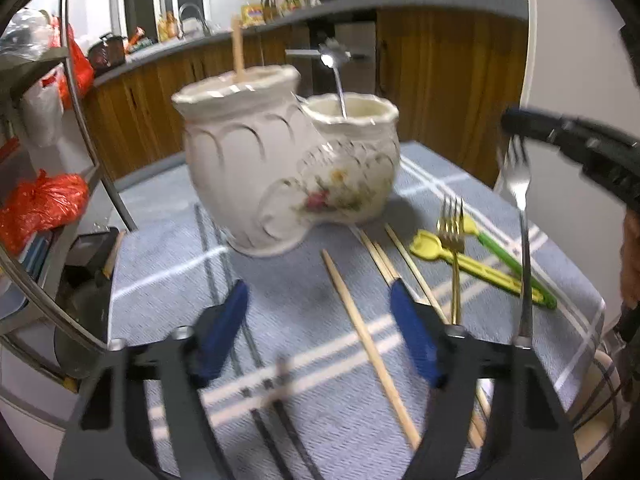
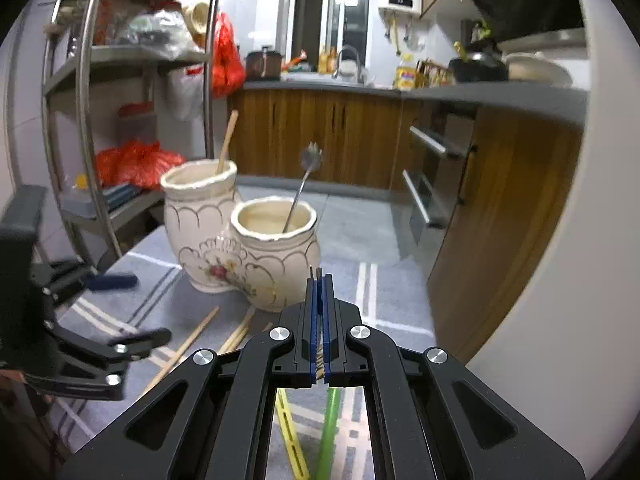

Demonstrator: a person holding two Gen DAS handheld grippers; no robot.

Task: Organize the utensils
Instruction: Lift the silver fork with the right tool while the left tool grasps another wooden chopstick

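While clamped in right tool (image 2: 319,280), silver fork (image 1: 520,200) upright, tines up; shorter jar (image 2: 276,252) straight ahead, near. Left tool (image 1: 320,320) open, empty, over chopsticks (image 1: 370,344).

The silver steel fork (image 1: 520,216) shows only two tine tips (image 2: 315,271) above the right tongs (image 2: 319,292) in the right wrist view. The yellow plastic spoon (image 2: 290,436) and green plastic spoon (image 2: 328,432) run off the bottom edge there. The left tongs (image 1: 316,312) are motion-blurred.

Right gripper (image 2: 319,280): we grip fork tines (image 2: 314,271) between closed pads. Beyond, joined ceramic jars (image 2: 244,252) hold one chopstick (image 2: 227,142) and one fork (image 2: 298,196); loose chopsticks (image 2: 192,340) lie on cloth (image 2: 360,304).
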